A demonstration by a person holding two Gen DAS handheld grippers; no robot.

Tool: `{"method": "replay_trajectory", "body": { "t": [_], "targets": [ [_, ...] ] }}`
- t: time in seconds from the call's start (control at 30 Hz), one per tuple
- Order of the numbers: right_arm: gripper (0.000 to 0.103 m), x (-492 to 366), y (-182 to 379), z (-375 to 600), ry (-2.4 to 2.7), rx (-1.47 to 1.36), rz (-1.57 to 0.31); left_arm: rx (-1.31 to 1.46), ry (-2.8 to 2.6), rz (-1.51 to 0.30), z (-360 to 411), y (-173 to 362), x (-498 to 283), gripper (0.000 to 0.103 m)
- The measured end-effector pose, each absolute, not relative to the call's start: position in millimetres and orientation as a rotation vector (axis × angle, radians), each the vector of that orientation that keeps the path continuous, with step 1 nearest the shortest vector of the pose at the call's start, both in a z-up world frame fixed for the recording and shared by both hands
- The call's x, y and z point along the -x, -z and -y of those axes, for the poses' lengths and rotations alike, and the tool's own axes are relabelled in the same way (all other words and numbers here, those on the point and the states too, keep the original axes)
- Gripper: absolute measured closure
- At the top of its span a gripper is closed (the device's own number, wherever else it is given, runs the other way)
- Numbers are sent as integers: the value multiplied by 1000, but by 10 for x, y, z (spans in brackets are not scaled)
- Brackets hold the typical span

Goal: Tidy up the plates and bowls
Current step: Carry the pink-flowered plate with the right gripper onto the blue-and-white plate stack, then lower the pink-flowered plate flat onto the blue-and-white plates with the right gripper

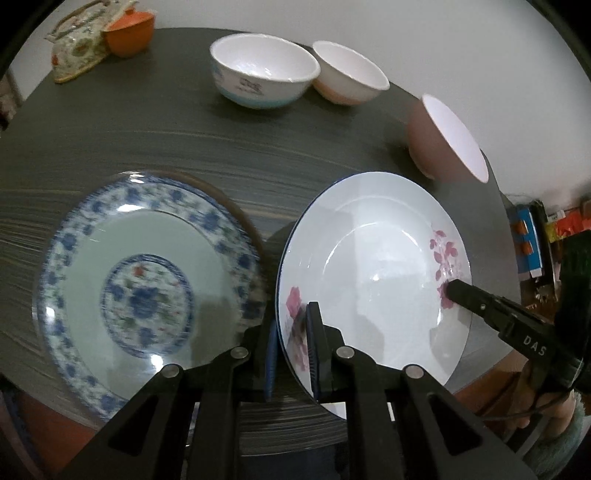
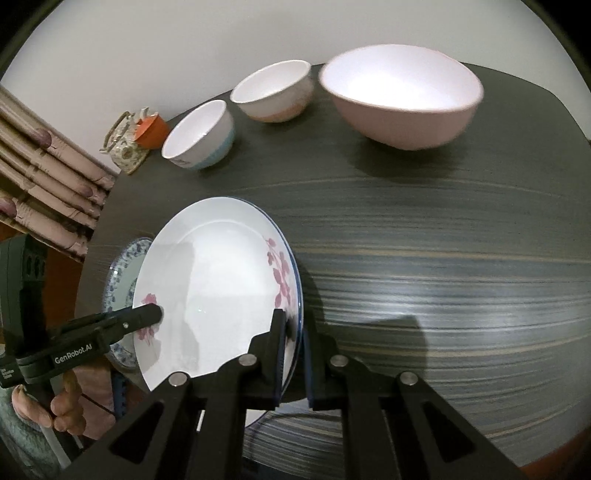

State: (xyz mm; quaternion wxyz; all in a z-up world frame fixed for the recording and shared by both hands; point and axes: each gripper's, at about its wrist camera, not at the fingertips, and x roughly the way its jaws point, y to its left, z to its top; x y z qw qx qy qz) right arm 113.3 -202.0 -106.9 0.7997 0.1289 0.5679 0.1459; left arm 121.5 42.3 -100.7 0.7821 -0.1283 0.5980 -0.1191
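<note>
**Gripping the pink-flowered plate at both rims**

Item: pink-flowered plate [image 1: 373,266], white with a thin blue edge, held tilted above the tabletop [image 1: 258,147]. The left tool [image 1: 291,332] was clamped on the plate's left rim, one finger above and one below. The right tool [image 2: 293,332] was clamped likewise on the opposite rim, over the pink flower spray.

Placed relative to the pink-flowered plate:
- Blue-patterned plate [image 1: 147,280]: just beside it on the left, lying on the tabletop; in the right wrist view its near edge was overlapped by the held plate.
- Blue-banded bowl [image 1: 262,70]: beyond it, near the far edge of the tabletop, upright.
- Peach-banded bowl [image 1: 349,72]: beyond it, touching or just beside the blue-banded bowl; contact could not be told.
- Large pink bowl [image 2: 400,96]: beyond it to the right, upright, apart from the other bowls.
- Floral teapot [image 1: 77,48] and orange cup [image 1: 129,31]: far-left corner, close together.

A hand [image 2: 62,402] showed under the left tool.
</note>
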Motion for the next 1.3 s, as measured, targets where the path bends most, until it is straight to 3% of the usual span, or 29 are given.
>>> {"method": "replay_trajectory", "body": {
  "t": [0.4, 0.73, 1.3],
  "targets": [
    [94, -1269, 911, 1222, -409, -234, -1216, 332, 143, -1243, -1272, 843, -1062, 91],
    [94, -1241, 1093, 613, -470, -195, -1273, 383, 44, -1261, -1861, 997, -787, 91],
    [92, -1277, 1270, 361, -473, -155, -1319, 409, 7, -1297, -1969, 1244, -830, 91]
  ]
}}
